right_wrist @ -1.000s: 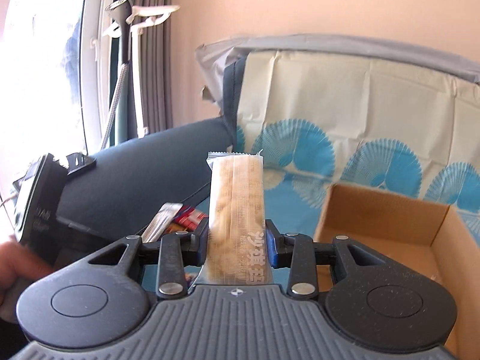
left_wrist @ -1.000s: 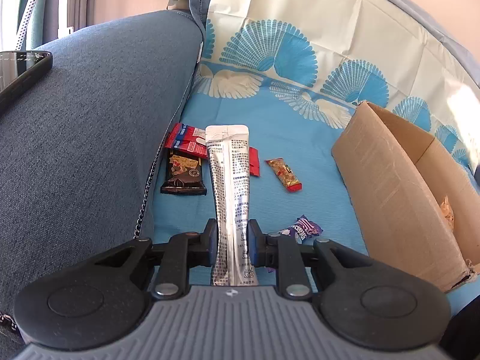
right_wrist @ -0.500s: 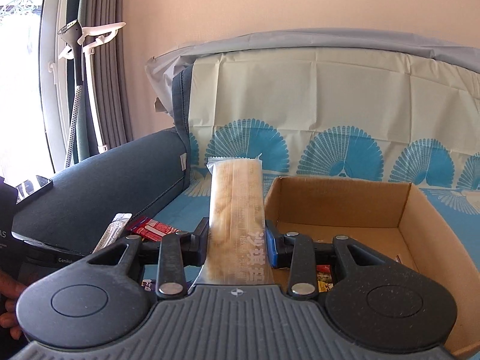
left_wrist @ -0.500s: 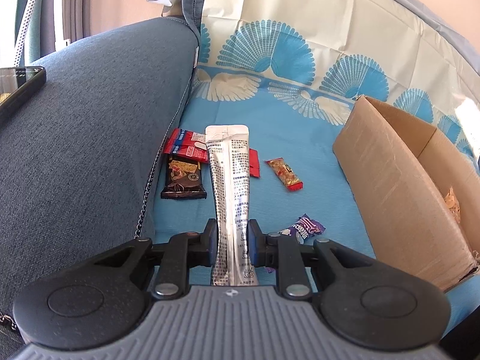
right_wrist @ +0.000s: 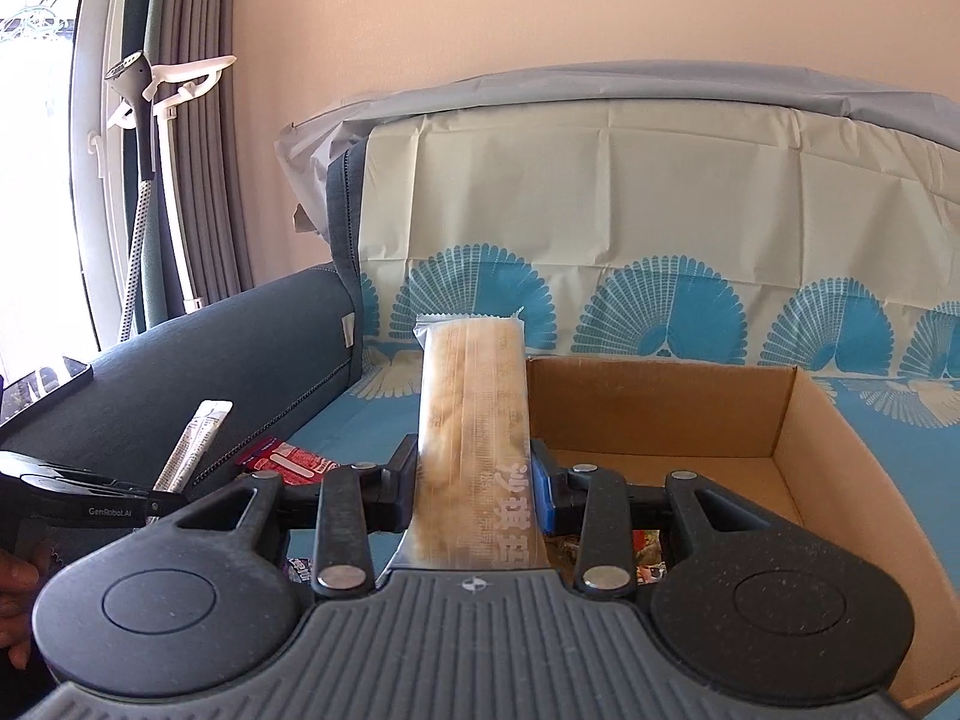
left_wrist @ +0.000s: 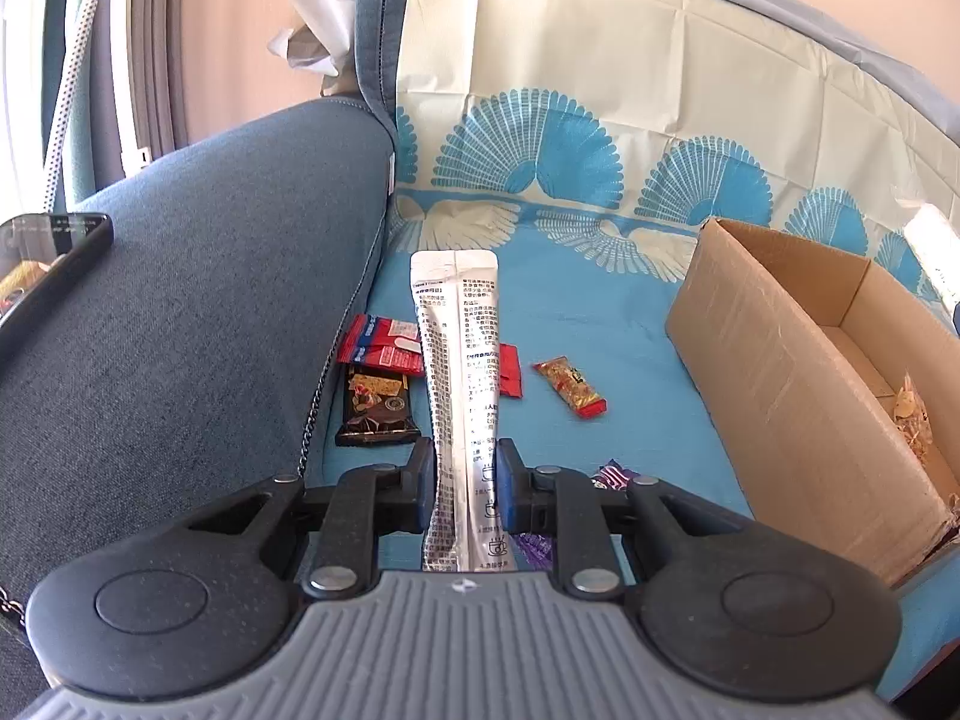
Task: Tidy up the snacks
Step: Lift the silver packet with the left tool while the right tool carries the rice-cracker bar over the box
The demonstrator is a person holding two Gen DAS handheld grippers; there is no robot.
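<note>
The left hand-held gripper (left_wrist: pixel 465 483) is pinching a silver sachet (left_wrist: pixel 459 360) near its lower end, jaws nearly closed on it, and the sachet is sticking up and forward over the sofa seat. The right hand-held gripper (right_wrist: pixel 474 480) is clamping a pale wafer bar (right_wrist: pixel 474 420) the same way, jaws a little wider, the bar standing up in front of the near-left corner of the box (right_wrist: pixel 660 408).

Taking the box (left_wrist: pixel 780 372) as the landmark: it is sitting open on the blue cloth (left_wrist: pixel 600 312), with some snacks already lying on its floor — only partly visible behind the right gripper. Just left of the box's near corner, a purple packet (left_wrist: pixel 612 474) is peeking out behind the left gripper's finger. Farther left of the box, well apart from it, a small red-and-yellow bar (left_wrist: pixel 570 387) is lying on the cloth. Beyond that, a red packet (left_wrist: pixel 384 348) and a dark packet (left_wrist: pixel 375 414) are lying against the armrest (left_wrist: pixel 210 300), the red one overlapping the dark one's far end — both the farthest snacks from the box. A phone (left_wrist: pixel 48 264) is resting on top of the armrest.

In the right wrist view, the left gripper (right_wrist: pixel 78 504) is showing at the left of the box, a hand (right_wrist: pixel 18 588) wrapping its handle, the sachet (right_wrist: pixel 192 444) rising from it.
</note>
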